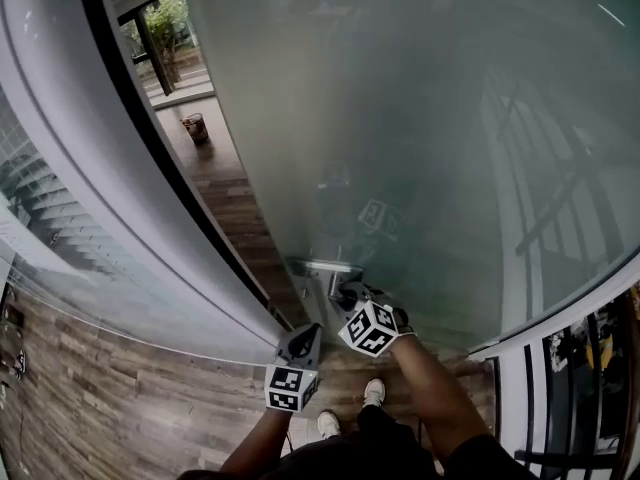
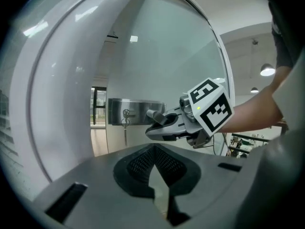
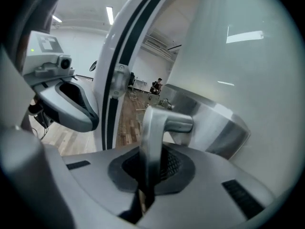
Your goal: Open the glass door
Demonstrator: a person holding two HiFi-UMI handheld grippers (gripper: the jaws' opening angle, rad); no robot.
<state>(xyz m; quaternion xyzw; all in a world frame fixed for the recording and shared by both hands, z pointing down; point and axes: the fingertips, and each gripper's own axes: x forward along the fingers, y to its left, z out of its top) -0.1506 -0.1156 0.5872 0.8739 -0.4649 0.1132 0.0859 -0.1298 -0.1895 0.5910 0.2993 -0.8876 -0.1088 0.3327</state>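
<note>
Near, lower centre of the right gripper view: the right tongs (image 3: 144,187) are clamped on the metal lever handle (image 3: 155,128) of the glass door (image 1: 420,118). The left tongs (image 2: 159,194) are closed together on nothing, just beside the right at lower centre of the head view.

We judge the step in hand to be working the lever and swinging the door. To do it well:
- hold the clamp firm;
- follow the door's arc so the lever cannot slip out;
- hold the left tongs off the glass.

Beyond lies a wood-plank floor (image 1: 120,408). The white door frame (image 1: 60,148) runs to the upper left, with trees (image 1: 165,18) outside at the top left.
</note>
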